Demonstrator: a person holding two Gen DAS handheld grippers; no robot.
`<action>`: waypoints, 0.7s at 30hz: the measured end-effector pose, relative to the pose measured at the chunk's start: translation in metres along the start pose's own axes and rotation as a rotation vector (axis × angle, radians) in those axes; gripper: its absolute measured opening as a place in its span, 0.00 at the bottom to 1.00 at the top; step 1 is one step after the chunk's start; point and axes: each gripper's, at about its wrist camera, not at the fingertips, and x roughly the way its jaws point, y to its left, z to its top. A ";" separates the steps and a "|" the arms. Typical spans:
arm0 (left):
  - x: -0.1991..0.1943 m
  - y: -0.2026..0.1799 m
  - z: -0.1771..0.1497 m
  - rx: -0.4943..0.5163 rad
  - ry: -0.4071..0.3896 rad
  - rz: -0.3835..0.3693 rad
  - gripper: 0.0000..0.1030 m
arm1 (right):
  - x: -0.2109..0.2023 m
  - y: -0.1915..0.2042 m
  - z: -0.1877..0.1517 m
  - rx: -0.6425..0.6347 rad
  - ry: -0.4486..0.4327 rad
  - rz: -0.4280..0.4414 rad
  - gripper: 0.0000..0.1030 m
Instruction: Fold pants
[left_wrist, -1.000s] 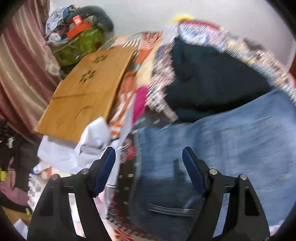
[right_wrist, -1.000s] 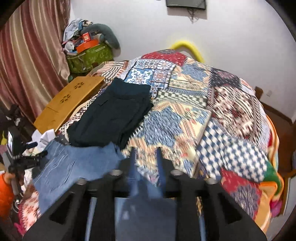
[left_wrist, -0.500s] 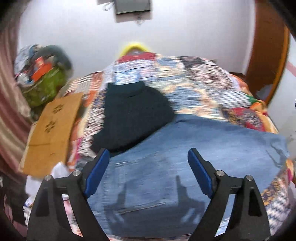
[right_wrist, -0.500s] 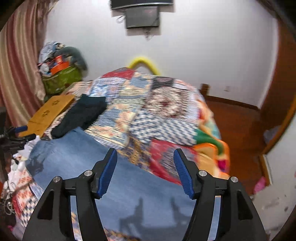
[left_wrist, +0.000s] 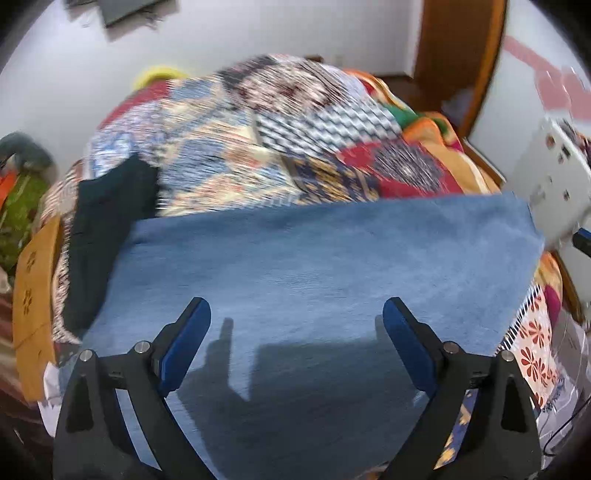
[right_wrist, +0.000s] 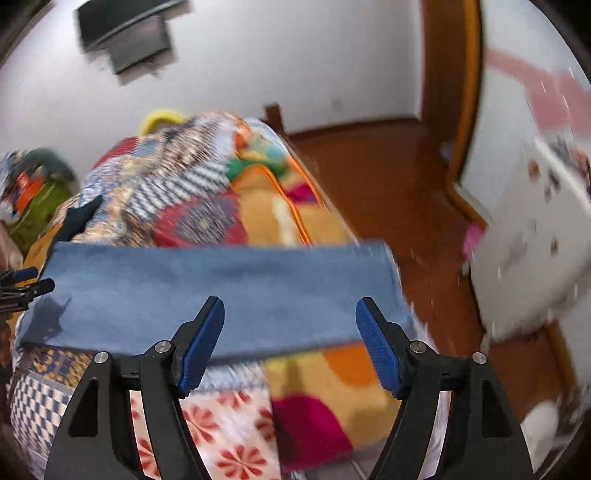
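At 9 o'clock in left wrist view, dark folded garment (left_wrist: 107, 236) lies on patchwork quilt (left_wrist: 258, 147) beside wooden board (left_wrist: 33, 295). Jeans (left_wrist: 314, 266) spread flat across bed, centre to 3 o'clock. Left gripper (left_wrist: 295, 347) jaws wide apart, holding nothing. Right gripper (right_wrist: 290, 343) also spread, empty — 1 second ago it pinched denim. Both swung rightward toward leg end; lay-out looks done, next fold likely pending.

The left black tongs with blue pads (left_wrist: 295, 325) gape wide and empty above the flat blue denim pants (left_wrist: 314, 266), which lie across a bed's colourful patchwork quilt (left_wrist: 295, 140) with a dark folded garment (left_wrist: 103, 229) just beside their left edge.
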 end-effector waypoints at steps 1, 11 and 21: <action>0.006 -0.008 0.002 0.022 0.021 -0.015 0.92 | 0.006 -0.006 -0.006 0.023 0.018 0.006 0.68; 0.047 -0.058 0.015 0.155 0.114 -0.031 0.93 | 0.049 -0.066 -0.029 0.286 0.102 0.076 0.68; 0.059 -0.061 0.021 0.136 0.118 -0.014 0.98 | 0.086 -0.094 -0.039 0.447 0.121 0.109 0.70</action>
